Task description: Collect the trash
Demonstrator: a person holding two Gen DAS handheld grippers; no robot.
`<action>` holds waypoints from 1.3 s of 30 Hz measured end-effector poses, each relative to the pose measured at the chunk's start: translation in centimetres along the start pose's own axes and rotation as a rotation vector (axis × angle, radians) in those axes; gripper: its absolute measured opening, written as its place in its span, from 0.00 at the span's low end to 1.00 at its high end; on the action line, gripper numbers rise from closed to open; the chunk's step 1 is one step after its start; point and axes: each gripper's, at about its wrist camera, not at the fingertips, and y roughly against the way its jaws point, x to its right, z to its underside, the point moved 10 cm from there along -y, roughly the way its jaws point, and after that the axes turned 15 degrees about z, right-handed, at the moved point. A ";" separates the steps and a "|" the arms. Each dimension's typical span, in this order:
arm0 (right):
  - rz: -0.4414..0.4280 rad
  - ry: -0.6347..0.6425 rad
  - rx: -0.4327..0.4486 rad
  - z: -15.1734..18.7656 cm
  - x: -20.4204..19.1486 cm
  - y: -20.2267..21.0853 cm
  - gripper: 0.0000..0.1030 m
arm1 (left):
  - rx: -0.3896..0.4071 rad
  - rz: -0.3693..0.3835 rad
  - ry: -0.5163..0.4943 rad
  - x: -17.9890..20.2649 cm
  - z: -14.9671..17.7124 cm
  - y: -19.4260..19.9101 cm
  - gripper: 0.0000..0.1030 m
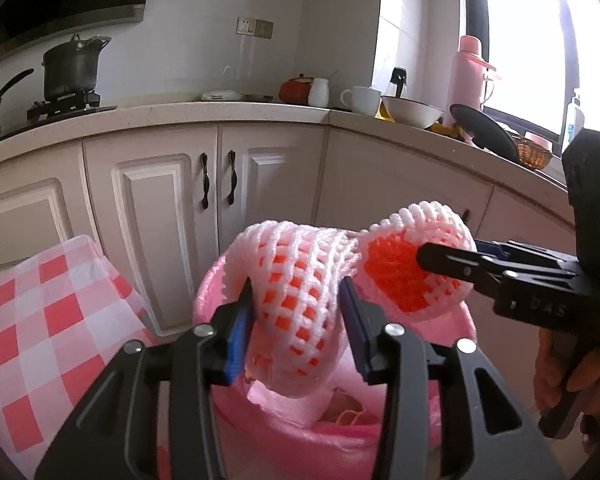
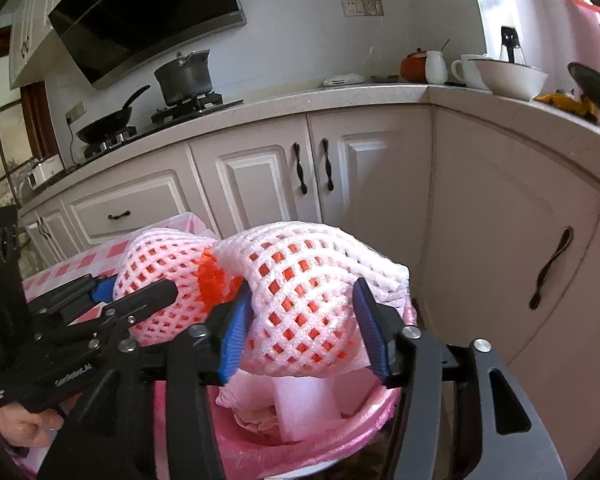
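Kitchen corner with cream cabinets (image 2: 260, 184); a pink-lined trash bin (image 2: 308, 444) stands before them and serves as landmark. Both your grippers hover directly above the bin, each with a white foam fruit net between its fingers: the left net (image 1: 296, 304) in your left gripper (image 1: 298, 330), the right net (image 2: 304, 312) in your right gripper (image 2: 302, 330). Both sets of fingers stand partly spread, pads barely touching the foam, so release appears under way. White foam scraps (image 2: 296, 408) already lie inside. Remaining: let both nets drop in.
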 end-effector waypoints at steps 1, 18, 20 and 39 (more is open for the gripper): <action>-0.009 -0.009 -0.003 0.0 0.1 -0.1 0.62 | -0.001 0.004 0.008 -0.4 0.0 -0.1 0.48; 0.009 -0.094 0.081 -0.4 1.1 6.3 0.75 | 0.055 -0.059 -0.011 -1.0 -0.5 5.3 0.95; 0.023 -0.098 0.091 -0.2 1.0 7.5 0.80 | 0.050 -0.082 -0.017 -0.8 -0.6 6.4 0.95; 0.245 -0.077 0.114 8.2 -4.1 19.4 0.82 | 0.172 -0.181 -0.011 4.0 2.2 22.1 0.96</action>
